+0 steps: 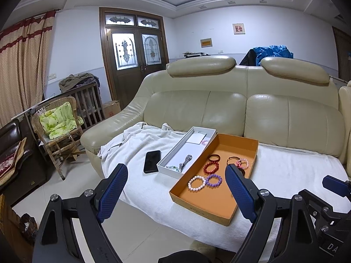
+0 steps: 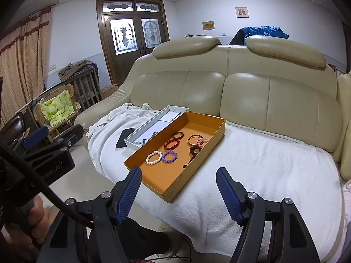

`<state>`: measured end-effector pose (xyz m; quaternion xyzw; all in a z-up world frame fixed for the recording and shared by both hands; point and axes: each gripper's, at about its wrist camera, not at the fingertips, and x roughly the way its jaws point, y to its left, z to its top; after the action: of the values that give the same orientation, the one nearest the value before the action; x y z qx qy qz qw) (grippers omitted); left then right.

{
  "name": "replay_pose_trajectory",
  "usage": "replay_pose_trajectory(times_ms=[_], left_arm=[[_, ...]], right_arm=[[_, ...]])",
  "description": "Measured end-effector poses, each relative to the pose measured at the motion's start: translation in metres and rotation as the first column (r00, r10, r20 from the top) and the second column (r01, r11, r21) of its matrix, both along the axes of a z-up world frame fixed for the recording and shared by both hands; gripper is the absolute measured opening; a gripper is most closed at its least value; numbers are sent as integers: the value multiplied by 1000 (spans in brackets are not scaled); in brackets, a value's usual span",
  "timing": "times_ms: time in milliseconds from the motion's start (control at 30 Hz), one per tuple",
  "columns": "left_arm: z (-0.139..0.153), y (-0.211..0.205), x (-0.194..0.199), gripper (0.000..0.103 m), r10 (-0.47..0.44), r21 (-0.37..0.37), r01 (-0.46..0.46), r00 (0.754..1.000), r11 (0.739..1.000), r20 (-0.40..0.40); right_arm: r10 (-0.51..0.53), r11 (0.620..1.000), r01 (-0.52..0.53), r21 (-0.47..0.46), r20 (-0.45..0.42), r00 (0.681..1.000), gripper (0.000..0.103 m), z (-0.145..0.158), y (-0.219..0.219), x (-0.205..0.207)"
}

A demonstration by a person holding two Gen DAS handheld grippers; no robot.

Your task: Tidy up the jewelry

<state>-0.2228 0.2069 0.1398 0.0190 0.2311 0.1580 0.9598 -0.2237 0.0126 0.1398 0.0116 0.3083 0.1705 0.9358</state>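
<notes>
An orange tray (image 1: 216,199) lies on the white towel over the sofa seat. It holds several bracelets: a pale pink bead one (image 1: 196,183), a purple one (image 1: 214,180), a red one (image 1: 211,167), a dark ring (image 1: 214,158), a gold bangle (image 1: 233,159) and a pink one (image 1: 242,163). Beside it on the left a white box (image 1: 173,151) holds a watch (image 1: 186,161) and green beads (image 1: 172,167). My left gripper (image 1: 175,167) hangs open before the sofa edge, holding nothing. My right gripper (image 2: 178,170) stands open and holds nothing, short of the tray (image 2: 166,173) and its pale pink (image 2: 154,157) and purple (image 2: 169,156) bracelets.
A black phone (image 1: 151,161) lies on the towel left of the white box. The cream sofa back (image 1: 241,109) rises behind the trays. A wicker chair (image 1: 57,131) stands on the floor to the left. A hand (image 2: 37,214) holds the left gripper's handle.
</notes>
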Motion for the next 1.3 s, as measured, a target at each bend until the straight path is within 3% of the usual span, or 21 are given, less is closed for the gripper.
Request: replay_pose_trajectory(times_ms=[1300], left_arm=[[-2, 19, 16, 90, 25, -37, -26, 1000, 999, -18]], right_arm=[[11, 1000, -10, -24, 16, 1000, 74, 3, 23, 22]])
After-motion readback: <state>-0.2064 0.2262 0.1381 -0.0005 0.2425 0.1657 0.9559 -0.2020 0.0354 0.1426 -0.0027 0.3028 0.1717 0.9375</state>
